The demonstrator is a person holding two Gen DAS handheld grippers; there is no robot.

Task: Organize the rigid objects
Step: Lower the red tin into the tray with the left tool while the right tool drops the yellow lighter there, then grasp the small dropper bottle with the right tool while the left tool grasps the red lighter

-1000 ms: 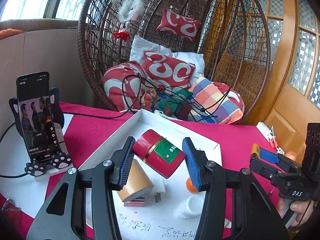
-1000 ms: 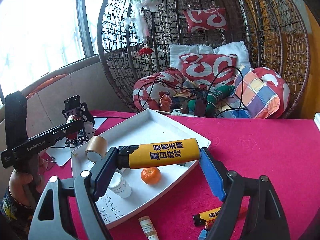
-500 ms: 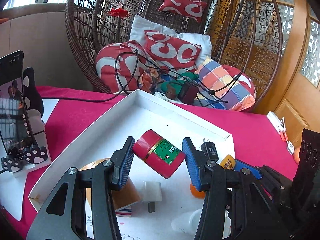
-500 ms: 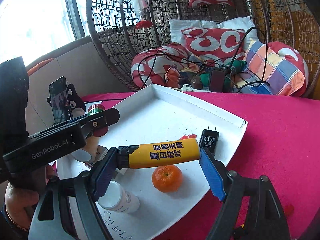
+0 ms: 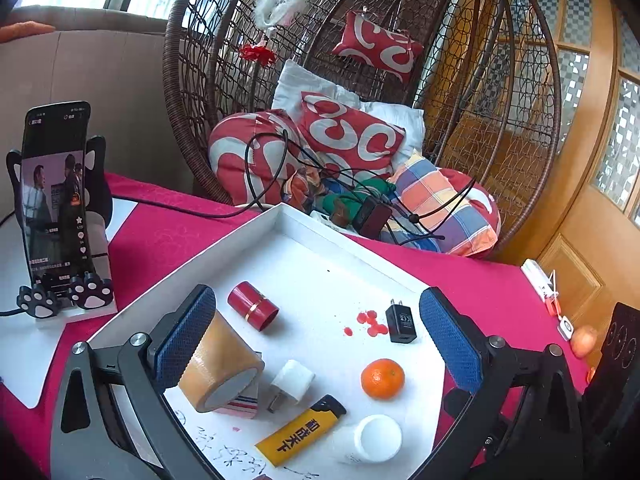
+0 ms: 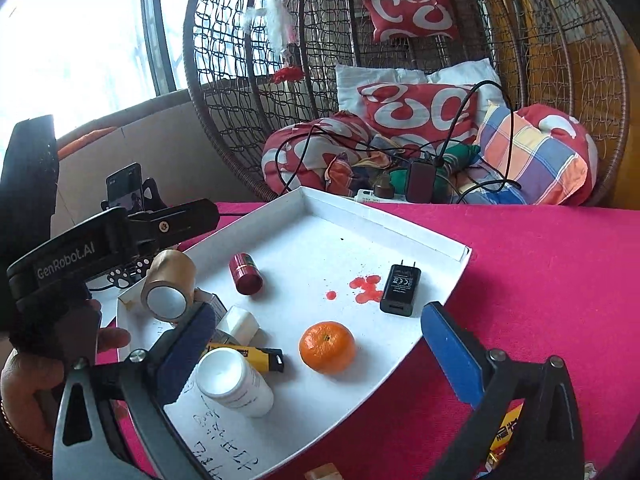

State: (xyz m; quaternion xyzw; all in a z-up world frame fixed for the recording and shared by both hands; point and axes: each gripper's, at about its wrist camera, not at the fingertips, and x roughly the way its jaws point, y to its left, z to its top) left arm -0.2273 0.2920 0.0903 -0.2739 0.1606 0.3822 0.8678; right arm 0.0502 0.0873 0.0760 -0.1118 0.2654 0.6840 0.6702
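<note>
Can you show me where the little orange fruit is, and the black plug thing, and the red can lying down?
Small round orange fruit [image 5: 382,378], left wrist view, middle of its peel.
Black plug-in charger block [image 6: 400,289], right wrist view, centre of its flat face.
Red cylindrical tin lying on its side [image 5: 253,306], left wrist view, its side by the gold band.

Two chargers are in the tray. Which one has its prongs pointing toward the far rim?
The black charger, beside the red stains. The white charger lies nearer the tape roll, plug end facing the camera.
</note>
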